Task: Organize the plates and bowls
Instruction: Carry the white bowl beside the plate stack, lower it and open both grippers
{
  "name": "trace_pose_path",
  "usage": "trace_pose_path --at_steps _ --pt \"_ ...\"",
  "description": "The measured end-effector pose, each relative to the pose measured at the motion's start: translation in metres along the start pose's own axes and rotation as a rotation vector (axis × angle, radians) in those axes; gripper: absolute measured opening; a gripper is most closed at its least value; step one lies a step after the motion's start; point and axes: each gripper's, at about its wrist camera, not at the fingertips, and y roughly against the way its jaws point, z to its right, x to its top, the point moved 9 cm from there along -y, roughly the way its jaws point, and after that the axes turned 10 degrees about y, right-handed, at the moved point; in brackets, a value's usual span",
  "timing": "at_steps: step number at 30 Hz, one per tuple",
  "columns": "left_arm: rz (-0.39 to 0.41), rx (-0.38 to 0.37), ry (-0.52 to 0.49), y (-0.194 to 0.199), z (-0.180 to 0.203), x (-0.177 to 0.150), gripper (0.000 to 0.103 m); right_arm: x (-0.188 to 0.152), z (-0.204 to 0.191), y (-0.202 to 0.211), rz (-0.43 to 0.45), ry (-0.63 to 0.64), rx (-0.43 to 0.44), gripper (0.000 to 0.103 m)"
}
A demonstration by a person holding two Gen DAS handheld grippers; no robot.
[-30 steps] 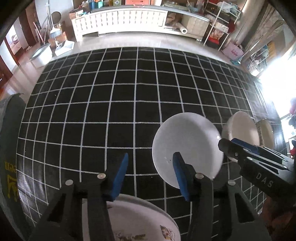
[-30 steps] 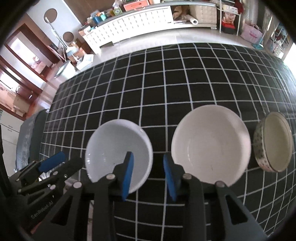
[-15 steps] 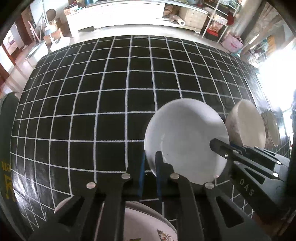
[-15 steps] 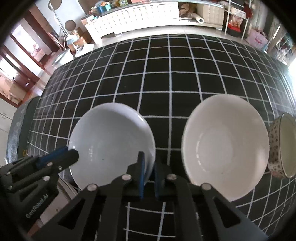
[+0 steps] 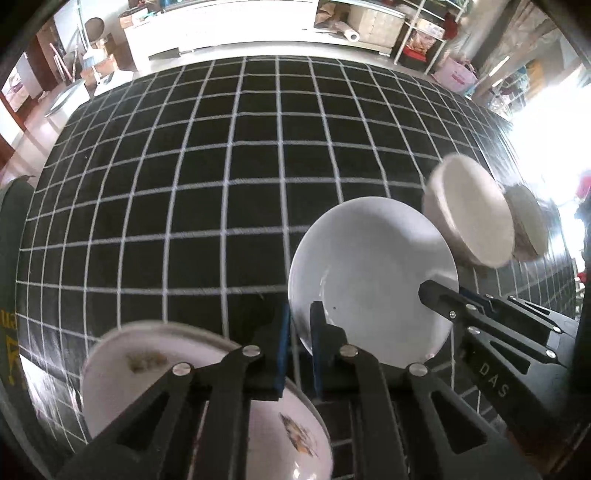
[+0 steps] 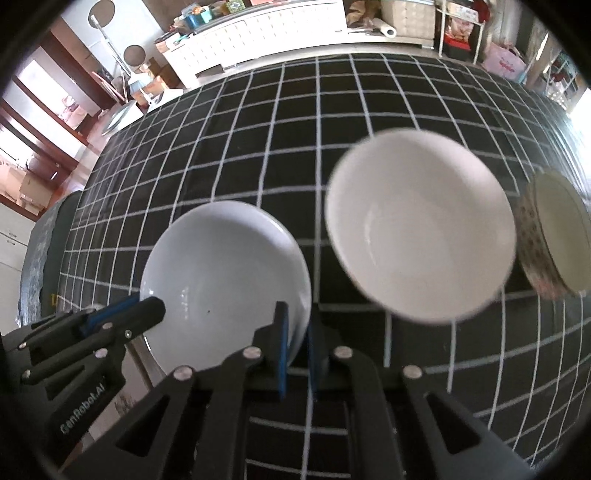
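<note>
Glossy round white plate (image 5: 373, 273), tongs-pinched rims

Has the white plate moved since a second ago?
Yes. The white plate, clamped at opposite rims by both tongs, has risen off the checked tablecloth and now tilts, shifted toward the patterned plate.

Table cover: black cloth (image 5: 229, 155) with white grid.
Far wall: long white cabinet (image 6: 280, 27).
Right: shelving (image 5: 424, 33), bright window glare (image 5: 554, 122).
Left: brown wooden door frames (image 6: 40, 107).
</note>
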Motion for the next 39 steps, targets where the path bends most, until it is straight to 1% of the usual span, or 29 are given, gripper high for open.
trace_pose_path --at_steps 8,15,20,24,29,35,39 --pt "-0.023 -0.008 -0.022 0.007 0.016 -0.04 0.009 -0.04 0.02 0.023 -0.019 -0.046 -0.007 0.012" --pt "-0.026 -0.009 -0.034 0.01 0.027 -0.067 0.009 -0.074 0.028 0.039 -0.023 -0.062 -0.026 0.012" --pt "-0.033 -0.01 -0.037 0.011 0.034 -0.087 0.009 -0.09 0.029 0.045 -0.028 -0.067 -0.038 0.012" --pt "-0.045 -0.024 -0.023 0.006 0.041 -0.093 0.009 -0.101 0.034 0.051 -0.027 -0.08 -0.037 0.012" --pt "-0.045 -0.022 -0.026 0.008 0.046 -0.101 0.009 -0.113 0.039 0.056 -0.03 -0.087 -0.045 0.012" --pt "-0.054 -0.026 -0.02 0.012 0.046 -0.111 0.009 -0.119 0.042 0.061 -0.036 -0.092 -0.051 0.012" --pt "-0.056 -0.024 -0.019 0.013 0.045 -0.113 0.009 -0.12 0.04 0.067 -0.024 -0.091 -0.051 0.012"
